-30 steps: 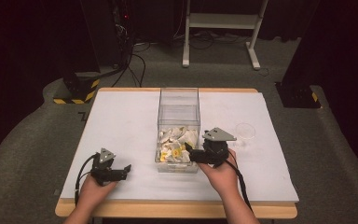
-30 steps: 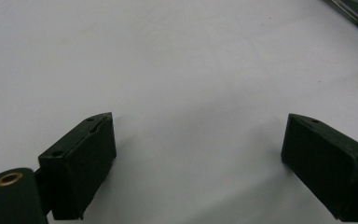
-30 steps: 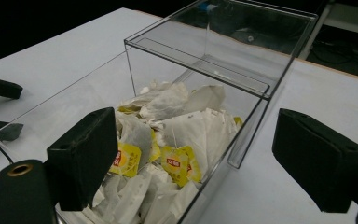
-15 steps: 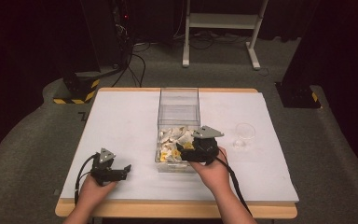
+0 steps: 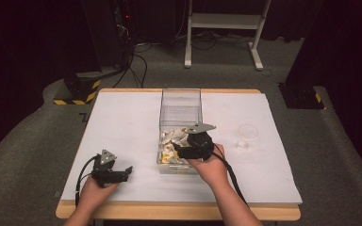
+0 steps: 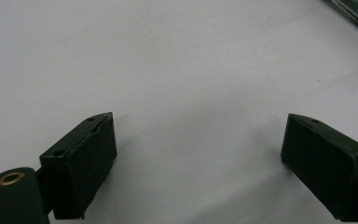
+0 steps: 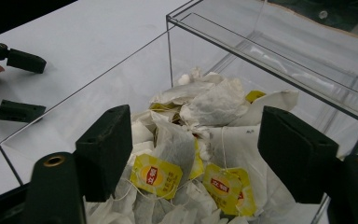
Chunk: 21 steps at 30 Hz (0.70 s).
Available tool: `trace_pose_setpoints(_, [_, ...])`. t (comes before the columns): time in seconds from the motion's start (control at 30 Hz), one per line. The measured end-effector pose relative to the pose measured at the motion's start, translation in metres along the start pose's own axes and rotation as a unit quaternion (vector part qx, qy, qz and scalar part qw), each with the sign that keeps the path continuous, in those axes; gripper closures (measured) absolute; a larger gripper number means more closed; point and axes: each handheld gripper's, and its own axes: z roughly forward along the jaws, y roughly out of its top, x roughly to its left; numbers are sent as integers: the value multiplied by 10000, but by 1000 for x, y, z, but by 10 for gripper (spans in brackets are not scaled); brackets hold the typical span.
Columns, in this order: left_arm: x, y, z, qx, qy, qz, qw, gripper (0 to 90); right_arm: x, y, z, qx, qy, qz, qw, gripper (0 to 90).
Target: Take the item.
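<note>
Black tongs (image 7: 193,154), brass-ringed screw holes

Tea bag tags (image 7: 156,176): you can see yellow paper tags with a red oval brand mark on each; the lettering inside is too blurred to read.
Second tag (image 7: 223,188): it carries the same red mark, and you cannot read it either.
Floor marking (image 5: 83,116): by the table's far left corner you see a faint character, not legible.

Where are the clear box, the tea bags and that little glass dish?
clear box (image 5: 181,99), high view, far wall.
tea bags (image 7: 214,105), right gripper view, top bag of the pile.
glass dish (image 5: 248,132), high view, its centre.
</note>
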Motion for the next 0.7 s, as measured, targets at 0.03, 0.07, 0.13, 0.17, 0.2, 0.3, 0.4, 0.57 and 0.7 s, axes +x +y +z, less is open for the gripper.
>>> trace_pose_setpoints(0.03, [0,0,0,-1,0,-1,10000,107,0,1,1,28,28,8,10000,290])
trace_pose_setpoints(0.07, [0,0,0,1,-3,1,10000,108,0,2,3,100,22,5,9999,304])
trace_pose_setpoints(0.13, [0,0,0,0,-4,0,10000,108,0,2,5,123,37,-44,9999,317])
trace_pose_setpoints(0.17, [0,0,0,0,-6,0,10000,108,1,4,8,175,74,-42,9998,332])
trace_pose_setpoints(0.2, [0,0,0,-1,-6,0,10000,108,2,4,9,213,88,-36,9997,338])
trace_pose_setpoints(0.3, [0,0,0,-2,-7,1,10000,109,3,6,13,348,50,-94,9993,366])
trace_pose_setpoints(0.4, [0,0,0,-2,-10,0,10000,109,2,7,14,454,13,-100,9989,403])
trace_pose_setpoints(0.57, [0,0,0,-2,-11,2,10000,109,0,5,18,609,60,-133,9980,457])
trace_pose_setpoints(0.7, [0,0,0,0,-11,11,10000,109,2,5,20,640,100,-206,9977,500])
